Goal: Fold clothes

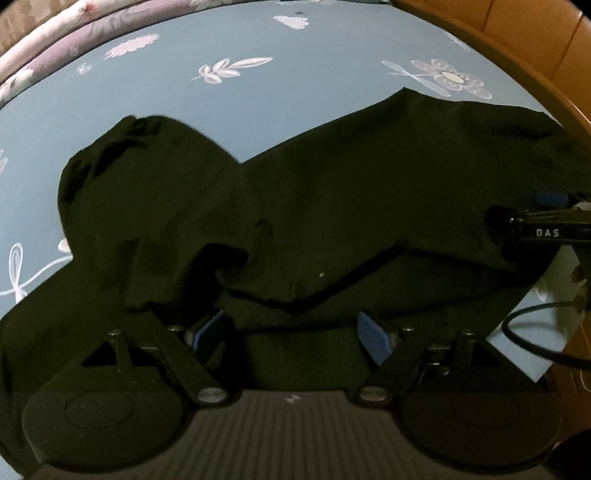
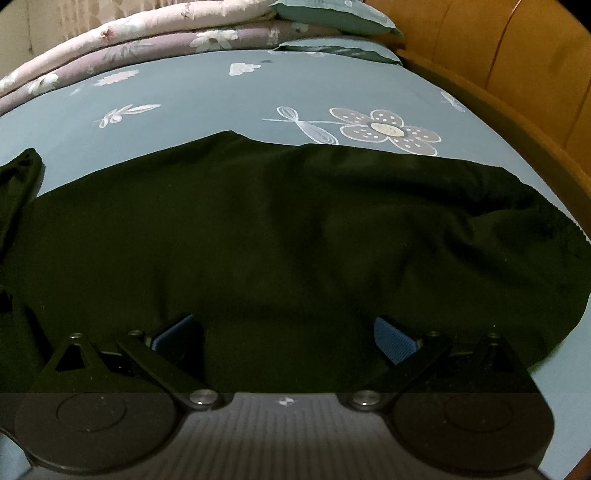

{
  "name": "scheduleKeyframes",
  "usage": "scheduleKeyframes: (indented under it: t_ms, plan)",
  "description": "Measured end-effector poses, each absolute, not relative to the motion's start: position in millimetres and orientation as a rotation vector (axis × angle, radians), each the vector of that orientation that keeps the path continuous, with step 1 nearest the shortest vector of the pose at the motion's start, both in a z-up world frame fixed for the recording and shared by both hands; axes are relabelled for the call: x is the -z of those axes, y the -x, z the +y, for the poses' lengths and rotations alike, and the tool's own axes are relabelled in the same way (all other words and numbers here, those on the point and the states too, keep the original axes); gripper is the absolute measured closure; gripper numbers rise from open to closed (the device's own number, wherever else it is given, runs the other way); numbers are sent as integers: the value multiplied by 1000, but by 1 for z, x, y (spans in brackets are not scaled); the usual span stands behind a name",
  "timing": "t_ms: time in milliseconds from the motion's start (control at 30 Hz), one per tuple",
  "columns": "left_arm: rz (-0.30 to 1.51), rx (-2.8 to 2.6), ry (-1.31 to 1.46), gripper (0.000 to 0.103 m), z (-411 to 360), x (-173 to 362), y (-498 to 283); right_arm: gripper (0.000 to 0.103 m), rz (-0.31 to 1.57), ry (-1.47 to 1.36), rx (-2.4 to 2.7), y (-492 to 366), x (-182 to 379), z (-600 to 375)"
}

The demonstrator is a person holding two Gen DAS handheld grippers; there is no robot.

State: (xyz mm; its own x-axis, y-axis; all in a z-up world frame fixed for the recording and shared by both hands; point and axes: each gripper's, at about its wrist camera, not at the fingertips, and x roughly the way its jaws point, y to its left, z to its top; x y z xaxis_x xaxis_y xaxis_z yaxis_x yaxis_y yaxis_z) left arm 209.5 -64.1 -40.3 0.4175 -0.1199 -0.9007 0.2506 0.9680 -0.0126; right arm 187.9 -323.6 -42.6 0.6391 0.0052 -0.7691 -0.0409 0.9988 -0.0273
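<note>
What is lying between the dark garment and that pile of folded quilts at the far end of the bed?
Only bare blue bedsheet with printed flowers separates the dark garment from the folded quilts; the right wrist view shows this best.

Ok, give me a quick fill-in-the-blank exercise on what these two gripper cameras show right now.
1. The dark garment lies on a blue bedsheet printed with white ____.
2. The left gripper has its jaws ____, with nothing clamped.
3. The right gripper hovers over the ____.
4. Folded quilts are stacked at the bed's ____ edge.

Missing words: flowers; open; garment; far
</note>
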Motion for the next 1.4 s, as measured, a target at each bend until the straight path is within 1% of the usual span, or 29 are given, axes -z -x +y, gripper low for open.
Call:
scheduleKeyframes:
  t_ms: [233,300,367,500,600,633,733,933,1000,1033,1100,1133,1167,1233,1267,1333,1400]
  plan:
    - [1173,232,-107,24,-53,53,-213,0,852,47,-30,-178,42,-324]
    - [1167,242,-109,21,-52,56,-214,0,860,31,-66,-174,36,-327]
    - [1157,250,-104,19,-51,58,-214,0,810,20,-70,-172,27,-334]
    - [1134,278,-107,19,-48,57,-211,0,706,-11,-3,-184,10,-357]
    - [1117,312,-128,19,-46,57,-207,0,757,-69,57,-197,23,-381]
    - [1114,319,-131,19,-44,57,-206,0,793,-92,80,-197,29,-388]
    - [1105,332,-123,18,-37,56,-203,0,823,-121,91,-182,38,-401]
    - [1090,309,-131,17,-21,53,-195,0,808,-147,78,-165,18,-389]
    - [1095,291,-120,20,-12,46,-194,0,794,-138,19,-164,12,-377]
    - [1090,278,-110,24,-6,41,-194,0,787,-125,-9,-165,10,-371]
    - [1067,248,-87,35,6,26,-195,0,780,-93,-60,-166,8,-358]
    - [1051,239,-71,42,11,18,-197,0,791,-67,-78,-169,11,-351]
    - [1032,234,-51,46,15,9,-200,0,805,-44,-91,-171,15,-344]
    - [993,231,-32,51,17,-5,-210,0,830,-11,-113,-174,23,-334]
    - [973,234,-33,56,16,-12,-217,0,840,2,-127,-175,26,-329]
    - [951,247,-49,61,11,-20,-234,0,848,26,-147,-176,31,-321]
    - [947,256,-62,61,2,-21,-257,0,855,39,-163,-176,35,-315]
